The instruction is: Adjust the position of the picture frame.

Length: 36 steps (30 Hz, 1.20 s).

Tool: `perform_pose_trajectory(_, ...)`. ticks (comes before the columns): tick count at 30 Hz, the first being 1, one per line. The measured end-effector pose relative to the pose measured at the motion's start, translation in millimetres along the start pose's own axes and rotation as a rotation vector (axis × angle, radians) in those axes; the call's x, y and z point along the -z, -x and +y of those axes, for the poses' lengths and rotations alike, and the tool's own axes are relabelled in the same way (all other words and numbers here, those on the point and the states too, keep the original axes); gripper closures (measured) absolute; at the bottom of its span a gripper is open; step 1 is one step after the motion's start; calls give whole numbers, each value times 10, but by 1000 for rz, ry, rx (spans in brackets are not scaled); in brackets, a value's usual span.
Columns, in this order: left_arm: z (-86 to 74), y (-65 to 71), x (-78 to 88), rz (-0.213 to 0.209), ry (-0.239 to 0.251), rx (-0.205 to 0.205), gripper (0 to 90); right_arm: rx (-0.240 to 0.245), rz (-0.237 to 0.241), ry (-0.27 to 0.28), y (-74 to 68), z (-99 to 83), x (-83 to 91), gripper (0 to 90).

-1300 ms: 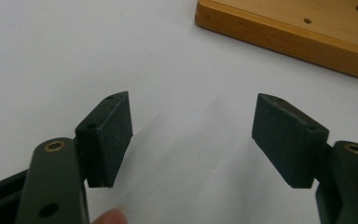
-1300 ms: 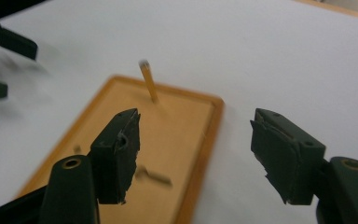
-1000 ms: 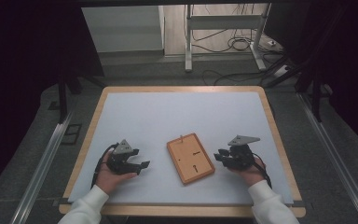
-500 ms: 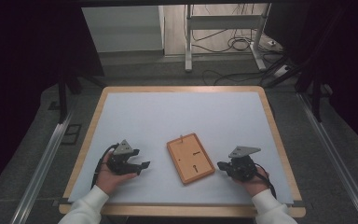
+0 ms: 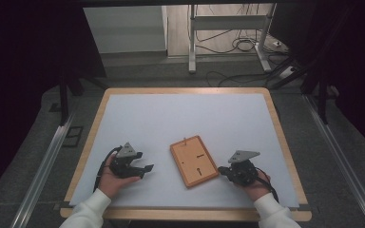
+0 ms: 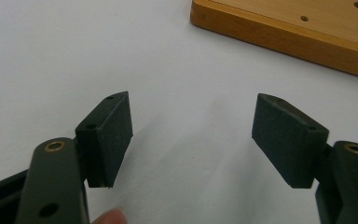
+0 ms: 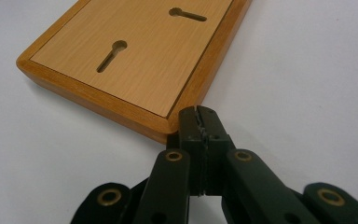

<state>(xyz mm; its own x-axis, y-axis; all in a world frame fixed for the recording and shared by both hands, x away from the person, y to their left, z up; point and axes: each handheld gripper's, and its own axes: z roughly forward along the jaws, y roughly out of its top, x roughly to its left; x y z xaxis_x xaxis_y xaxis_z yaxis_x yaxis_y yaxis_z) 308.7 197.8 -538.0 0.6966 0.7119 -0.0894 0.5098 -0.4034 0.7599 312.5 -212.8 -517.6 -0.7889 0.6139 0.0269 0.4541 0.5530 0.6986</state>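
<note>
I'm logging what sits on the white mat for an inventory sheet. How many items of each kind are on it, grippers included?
Wooden board, with two keyhole slots: 1
Hand-held grippers, left gripper with jaws apart, right gripper with jaws together: 2
Total: 3

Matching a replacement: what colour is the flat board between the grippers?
Light orange-brown wood flat rectangular board, darker rim; the right gripper view shows it best.

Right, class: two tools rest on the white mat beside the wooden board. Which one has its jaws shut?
The right tool, its tip at the wooden board's near corner, jaws pressed together with nothing between. The left tool stands wide open.
</note>
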Motion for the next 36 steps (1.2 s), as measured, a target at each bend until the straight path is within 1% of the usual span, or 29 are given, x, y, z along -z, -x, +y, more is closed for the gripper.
perform_pose_trajectory(7,-1,-5,1,0,0,2,282,-9,-7,-2,-14,3,2,895)
perform_pose_trajectory(12,0,-4,0,1,-1,2,282,-5,-12,4,-32,11,17,896)
perform_pose_trajectory(19,3,0,7,6,5,0,283,-8,-7,0,-29,6,21,896)
perform_pose_trajectory(22,5,1,13,7,7,0,283,17,-18,-8,-54,13,27,896)
perform_pose_trajectory(28,5,3,9,6,4,0,283,39,-7,-15,-116,27,16,896)
perform_pose_trajectory(32,4,1,15,7,6,1,283,43,-3,-18,-146,34,11,896)
perform_pose_trajectory(36,4,4,12,5,4,0,282,62,-4,-19,-192,54,10,896)
